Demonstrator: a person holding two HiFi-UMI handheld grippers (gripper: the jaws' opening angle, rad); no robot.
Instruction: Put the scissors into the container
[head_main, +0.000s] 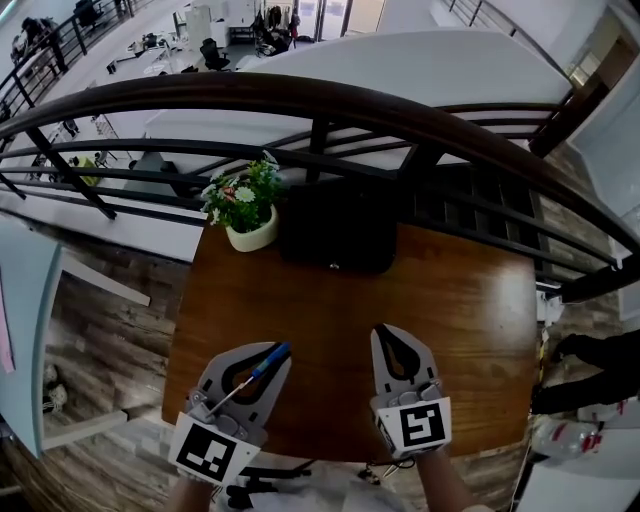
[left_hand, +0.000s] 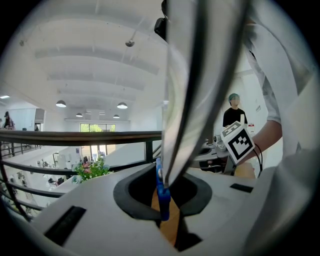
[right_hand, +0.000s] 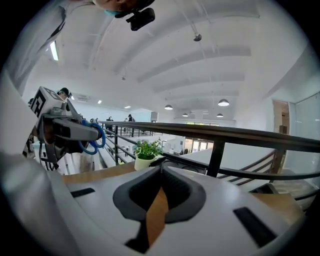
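Scissors with blue plastic handles (left_hand: 161, 197) and bright metal blades are clamped between the jaws of the left tool (head_main: 272, 352). The left gripper view shows the jaws narrow and pressed on the blue part, with the blades running back and up close to the camera. In the head view the blue end pokes out past the jaw tips and the thin metal part slants back over the tool's white body.

The right tool (head_main: 392, 335) sits beside it, apart from it, with its jaws brought together at the tips and nothing between them.

Both tools are held over the near part of a brown wooden table (head_main: 460, 320), pointing toward its far edge. At that far edge, well apart from the scissors, stands a black boxy container (head_main: 338, 235). Just to its left is a small green plant with pale flowers in a white pot (head_main: 248, 212). Behind the table runs a dark curved metal railing (head_main: 400, 110), and past it an open office floor lies below.
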